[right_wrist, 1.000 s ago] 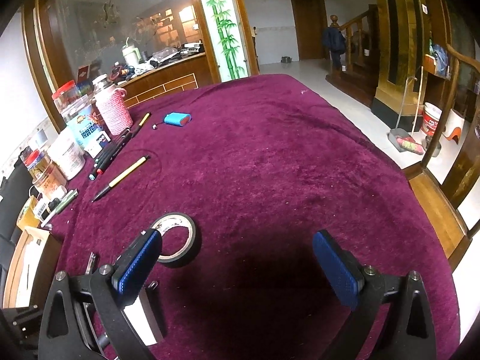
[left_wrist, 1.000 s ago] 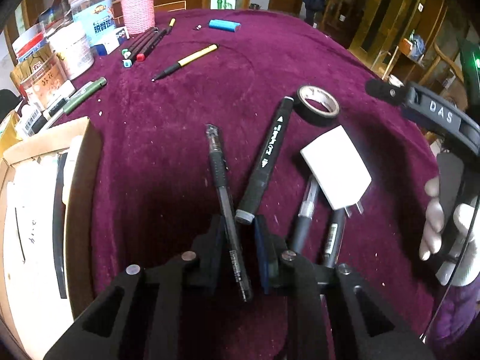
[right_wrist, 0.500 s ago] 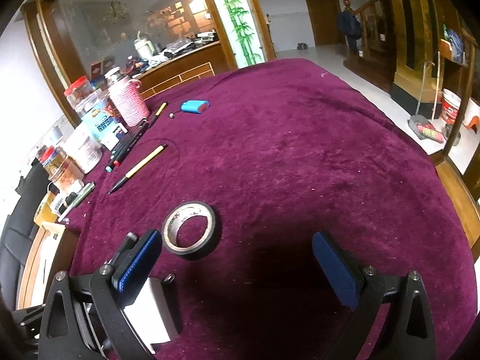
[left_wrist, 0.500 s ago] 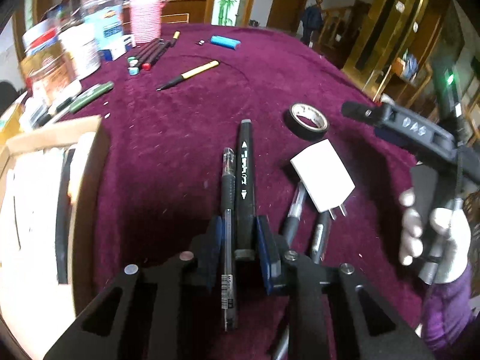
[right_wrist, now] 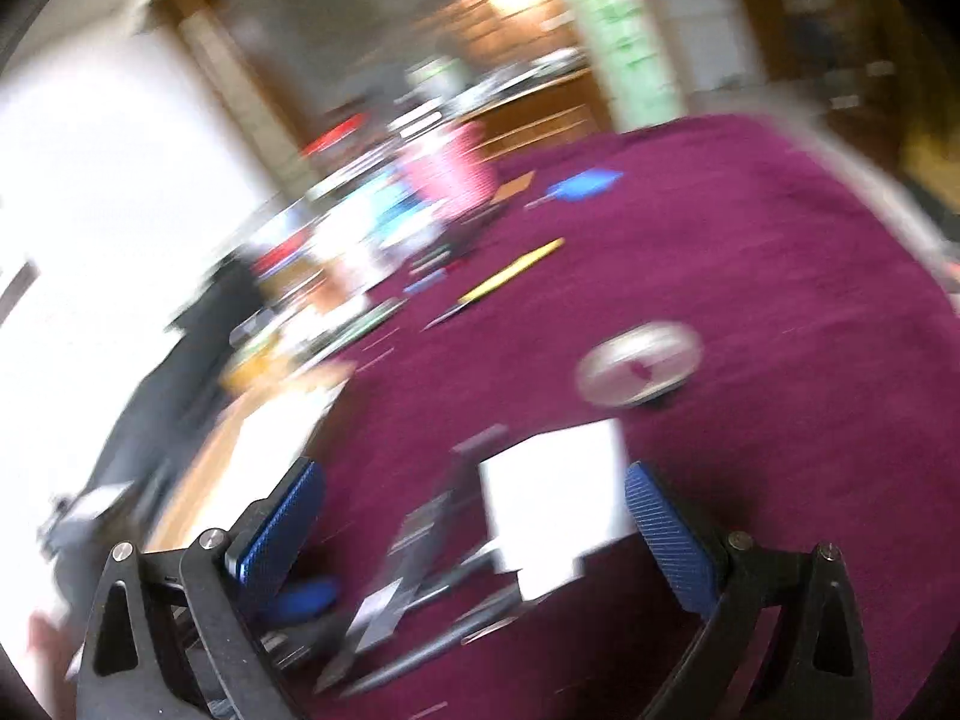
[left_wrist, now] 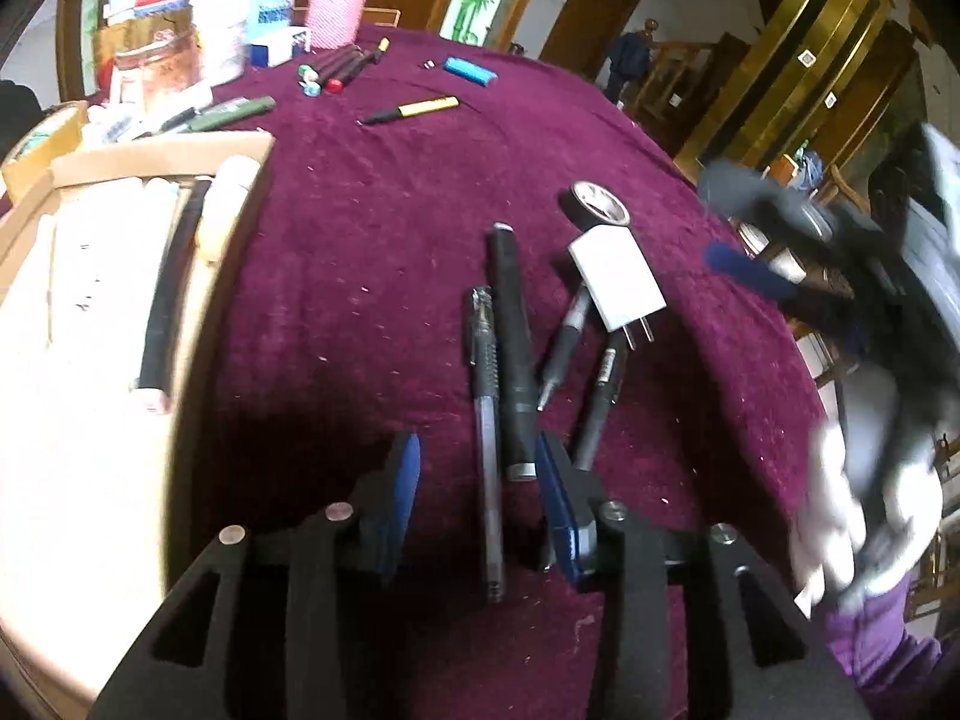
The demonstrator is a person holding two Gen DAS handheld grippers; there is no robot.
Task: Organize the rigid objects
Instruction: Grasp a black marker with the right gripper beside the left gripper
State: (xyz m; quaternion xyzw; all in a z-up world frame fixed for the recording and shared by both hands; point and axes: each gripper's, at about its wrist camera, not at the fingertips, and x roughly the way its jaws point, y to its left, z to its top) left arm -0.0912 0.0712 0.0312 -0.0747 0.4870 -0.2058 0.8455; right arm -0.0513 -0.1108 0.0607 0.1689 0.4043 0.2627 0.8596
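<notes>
My left-wrist view is sharp: a round table under a dark purple velvet cloth (left_wrist: 372,252), with an open cardboard box (left_wrist: 108,276) at its left edge. My left tongs (left_wrist: 477,480) point down at two pens lying side by side on the cloth: a clear-barrelled gel pen with a black grip (left_wrist: 487,420) and, just to its right, a thick black marker with a grey end (left_wrist: 513,348). My jaws are opening; both pens lie between the blue pads (left_wrist: 405,480), the marker's grey end just beside the right pad, the left pad standing clear of the gel pen. Further right lie two more dark pens (left_wrist: 591,396), crossed, with a white plug-in charger block (left_wrist: 618,276) resting on their far ends, and a roll of black tape (left_wrist: 594,204) just beyond it. At the far edge sit a yellow-and-black pen (left_wrist: 414,110) and a blue lighter (left_wrist: 471,69).

My right-wrist view is badly smeared. It shows what the left cannot: my right tongs (right_wrist: 474,534) spread wide with nothing pinched, the white charger (right_wrist: 552,498) lying between the pads, the tape roll (right_wrist: 639,363) beyond. The left view shows those tongs only as a dark blur in a white-gloved hand (left_wrist: 852,516).
</notes>
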